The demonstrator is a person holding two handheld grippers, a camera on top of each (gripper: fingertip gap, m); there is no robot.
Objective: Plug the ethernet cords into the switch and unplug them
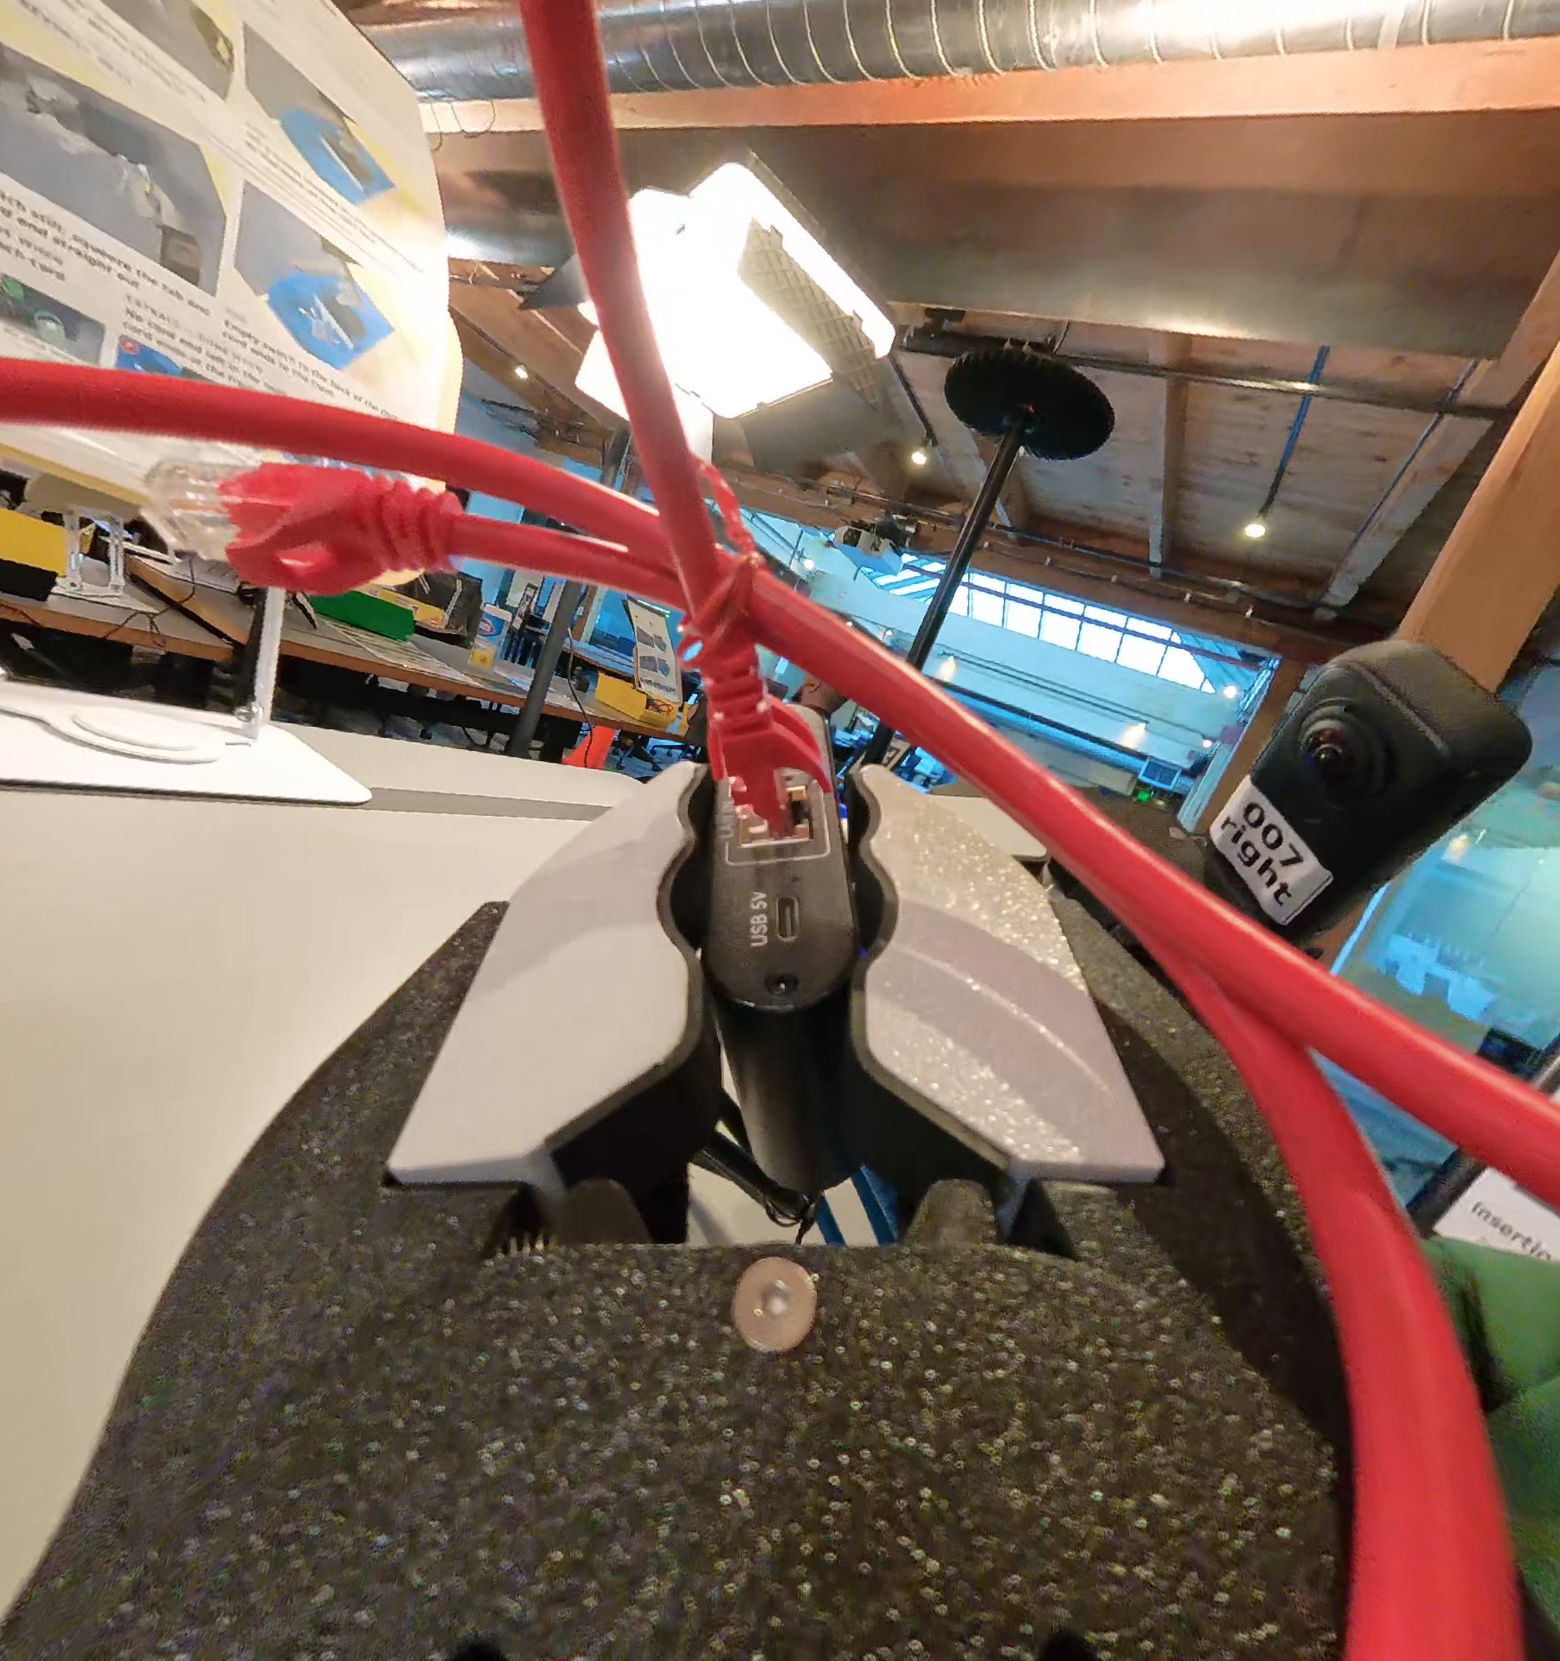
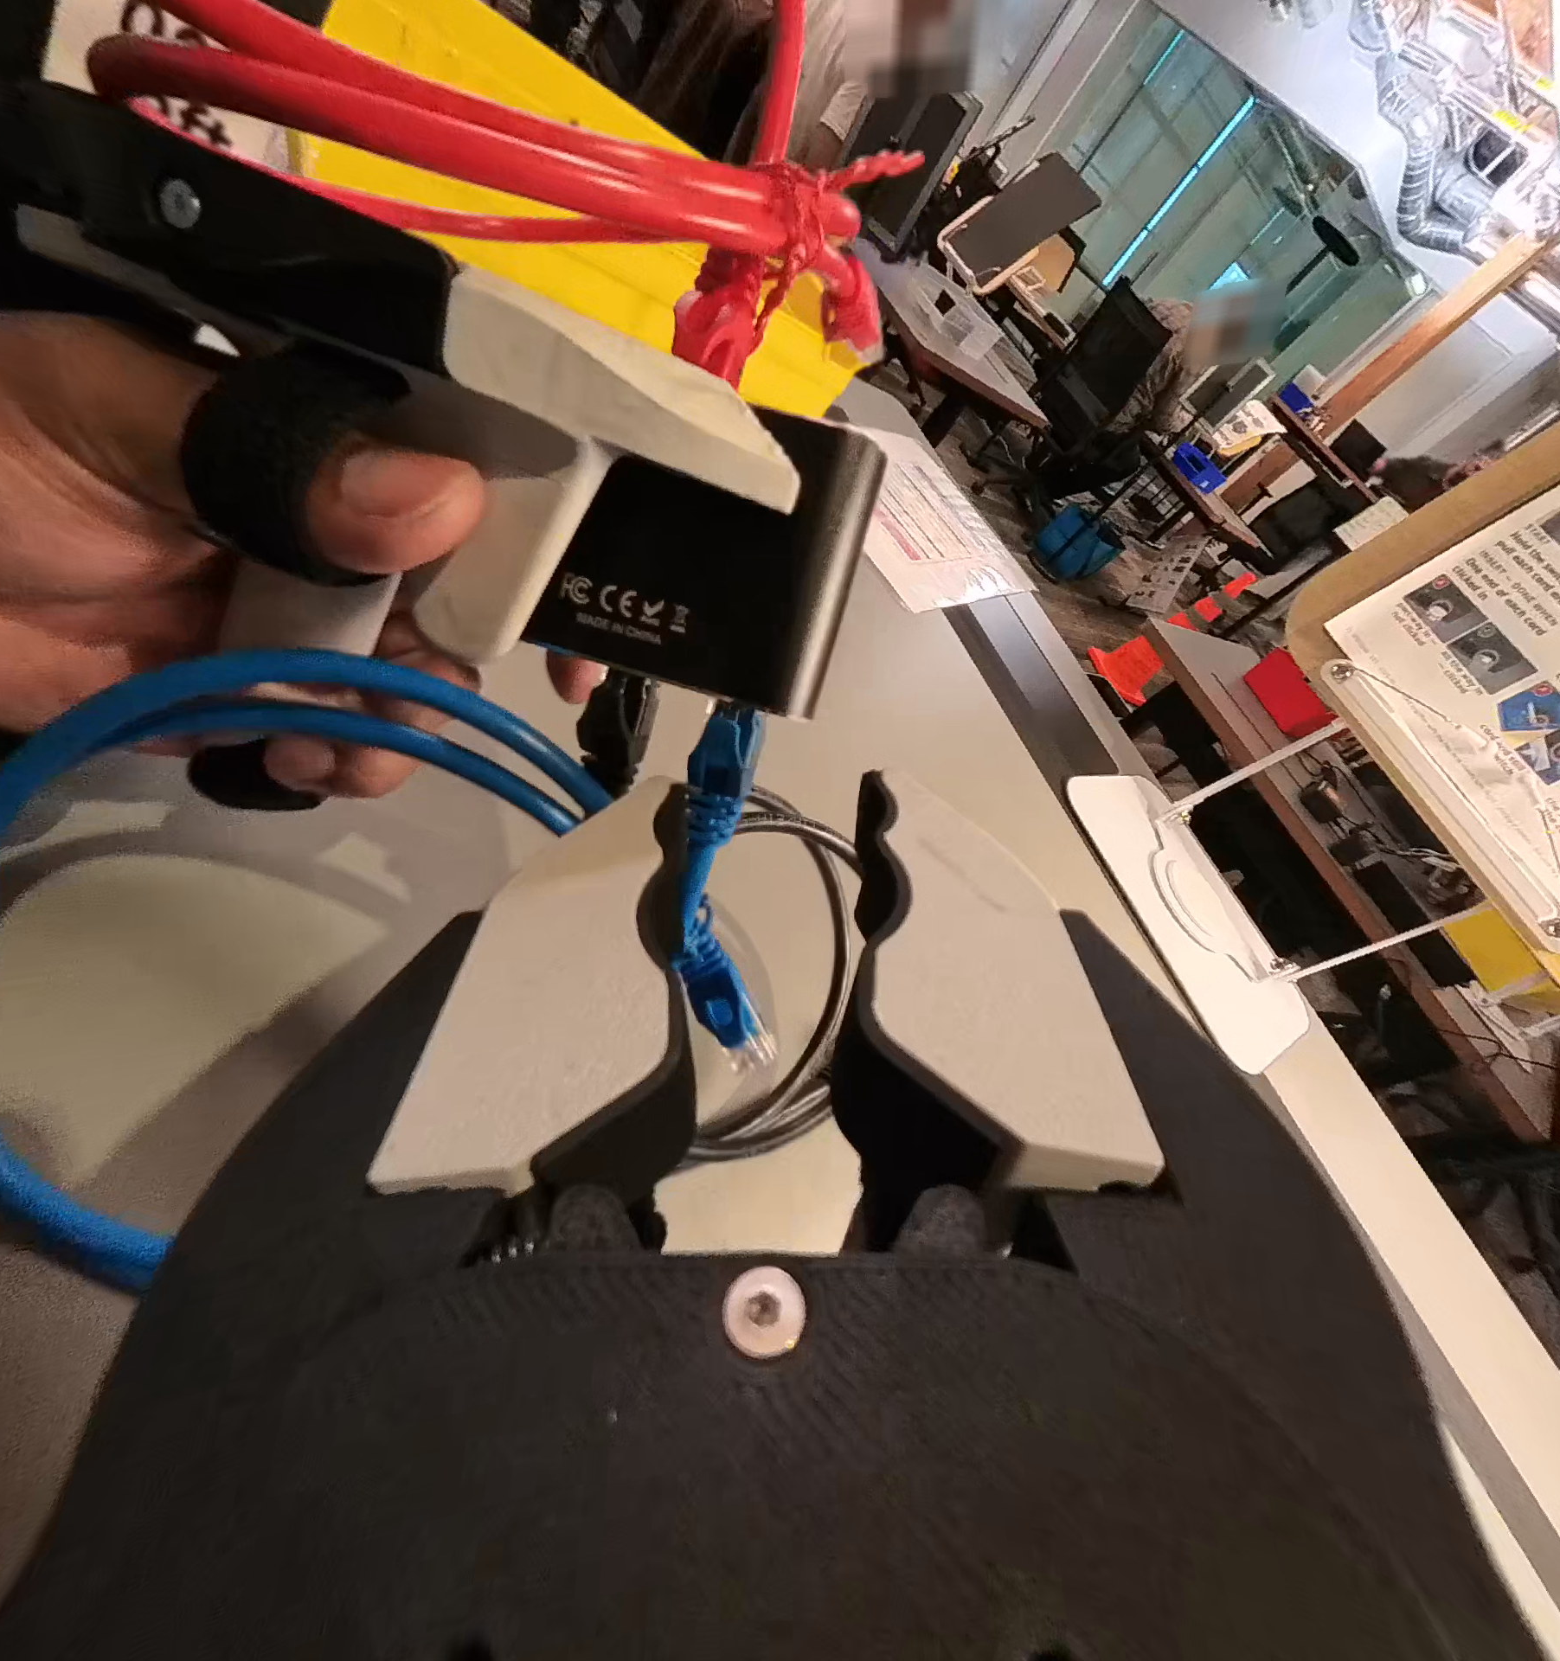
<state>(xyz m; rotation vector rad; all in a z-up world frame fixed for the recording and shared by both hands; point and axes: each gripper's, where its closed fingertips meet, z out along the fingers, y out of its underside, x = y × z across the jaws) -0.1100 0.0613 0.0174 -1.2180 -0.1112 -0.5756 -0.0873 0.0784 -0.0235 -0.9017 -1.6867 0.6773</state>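
Observation:
My left gripper (image 1: 771, 791) is shut on a black switch (image 1: 780, 908) and holds it up above the table. A red ethernet cord (image 1: 596, 270) is plugged into the switch's top port by its plug (image 1: 749, 719). A second red plug (image 1: 326, 530) hangs free at the left. In the right wrist view the left gripper (image 2: 578, 386) holds the switch (image 2: 713, 557), with a blue plug (image 2: 726, 746) in its underside port. My right gripper (image 2: 767, 800) is open around the blue cord (image 2: 700, 872). The cord's free blue plug (image 2: 722, 998) dangles between the fingers.
An instruction board on a white stand is at the left in the left wrist view (image 1: 174, 225) and at the right in the right wrist view (image 2: 1477, 674). A black cable coil (image 2: 834, 899) lies on the grey table (image 2: 219, 944). A hand (image 2: 84, 539) grips the left gripper. The tips of one gripper are about 5 centimetres away from the tips of the other.

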